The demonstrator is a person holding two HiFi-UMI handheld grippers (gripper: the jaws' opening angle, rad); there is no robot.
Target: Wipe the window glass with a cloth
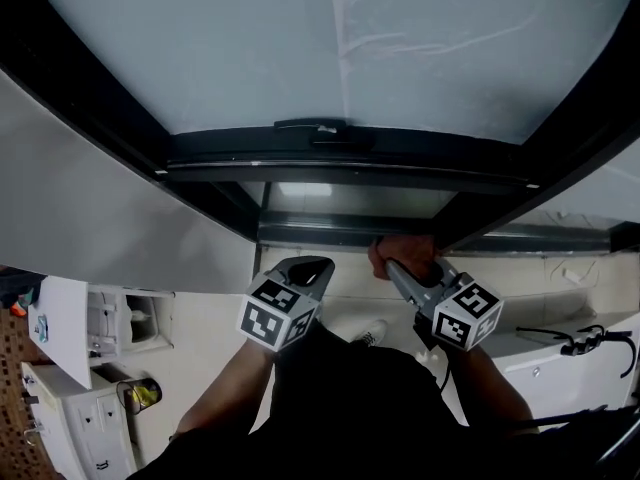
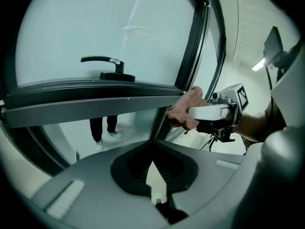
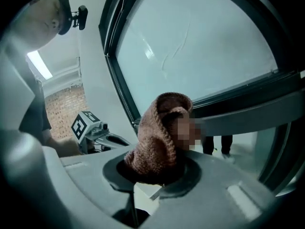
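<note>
Clamping the bunched cloth (image 3: 155, 144), the right gripper (image 3: 159, 174) could lose it to drag on the glass (image 1: 250, 48). The left gripper (image 2: 155, 170) is closed, empty.

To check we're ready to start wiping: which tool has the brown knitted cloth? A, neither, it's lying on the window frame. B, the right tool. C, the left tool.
B: the right gripper view shows the brown knitted cloth clamped in the right tool, while the left tool holds nothing.
</note>
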